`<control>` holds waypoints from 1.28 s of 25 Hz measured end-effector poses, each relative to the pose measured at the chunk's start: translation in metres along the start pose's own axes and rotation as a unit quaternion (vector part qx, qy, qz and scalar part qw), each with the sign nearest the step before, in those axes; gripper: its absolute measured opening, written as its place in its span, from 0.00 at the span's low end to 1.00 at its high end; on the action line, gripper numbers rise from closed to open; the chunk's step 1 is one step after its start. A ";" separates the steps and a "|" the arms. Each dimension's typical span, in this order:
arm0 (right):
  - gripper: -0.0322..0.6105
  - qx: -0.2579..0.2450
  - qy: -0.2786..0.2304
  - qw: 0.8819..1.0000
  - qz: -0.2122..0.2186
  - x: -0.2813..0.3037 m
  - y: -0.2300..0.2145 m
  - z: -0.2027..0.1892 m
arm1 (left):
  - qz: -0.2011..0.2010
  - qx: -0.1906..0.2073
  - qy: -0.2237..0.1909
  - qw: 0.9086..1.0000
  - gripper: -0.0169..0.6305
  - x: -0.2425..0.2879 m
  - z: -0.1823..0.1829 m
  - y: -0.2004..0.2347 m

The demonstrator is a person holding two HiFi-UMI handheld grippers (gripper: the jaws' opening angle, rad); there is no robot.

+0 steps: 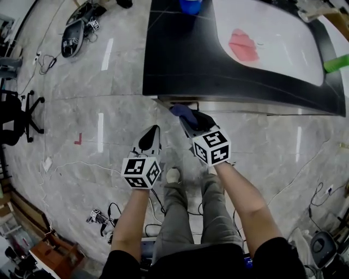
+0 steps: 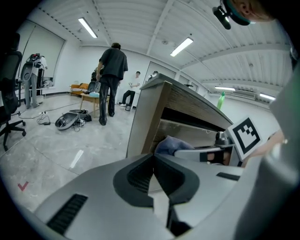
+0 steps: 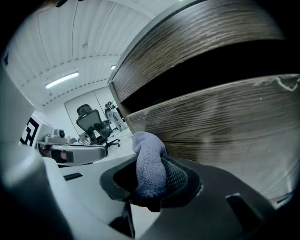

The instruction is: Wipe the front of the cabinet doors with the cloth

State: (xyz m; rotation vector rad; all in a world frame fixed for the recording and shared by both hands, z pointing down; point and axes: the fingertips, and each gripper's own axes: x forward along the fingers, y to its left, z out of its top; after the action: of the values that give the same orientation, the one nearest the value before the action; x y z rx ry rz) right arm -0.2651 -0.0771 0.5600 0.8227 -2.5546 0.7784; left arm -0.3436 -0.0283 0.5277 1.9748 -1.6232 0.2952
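A blue-grey cloth [image 3: 149, 161] is pinched in my right gripper [image 3: 152, 176], its bunched end against the wood-grain cabinet door [image 3: 225, 126] near the door's left edge. From the head view the cloth [image 1: 184, 112] pokes out at the cabinet's front [image 1: 229, 105], just under the black countertop [image 1: 180, 71], with the right gripper [image 1: 192, 121] behind it. My left gripper [image 1: 151, 136] hangs lower left over the floor, jaws closed with nothing between them [image 2: 153, 180]. The left gripper view also catches the cloth [image 2: 169, 145] against the cabinet [image 2: 154, 117].
On the countertop lie a pink cloth [image 1: 244, 46], a blue object [image 1: 190, 5] and a green bottle [image 1: 337, 63]. Cables and devices [image 1: 73, 32] litter the floor at left, beside an office chair [image 1: 16, 117]. A person [image 2: 111, 79] stands in the room behind.
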 end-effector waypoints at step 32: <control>0.23 0.075 -0.047 0.984 -0.153 -0.187 -0.214 -0.028 | -0.130 0.051 0.058 0.988 0.04 0.128 -0.022 -0.216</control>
State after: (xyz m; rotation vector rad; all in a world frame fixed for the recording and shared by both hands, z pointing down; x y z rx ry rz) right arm 0.0162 -0.1263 0.5785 1.2918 -2.3866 0.8565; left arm -0.1022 -0.0983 0.5496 2.1748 -1.2826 0.3909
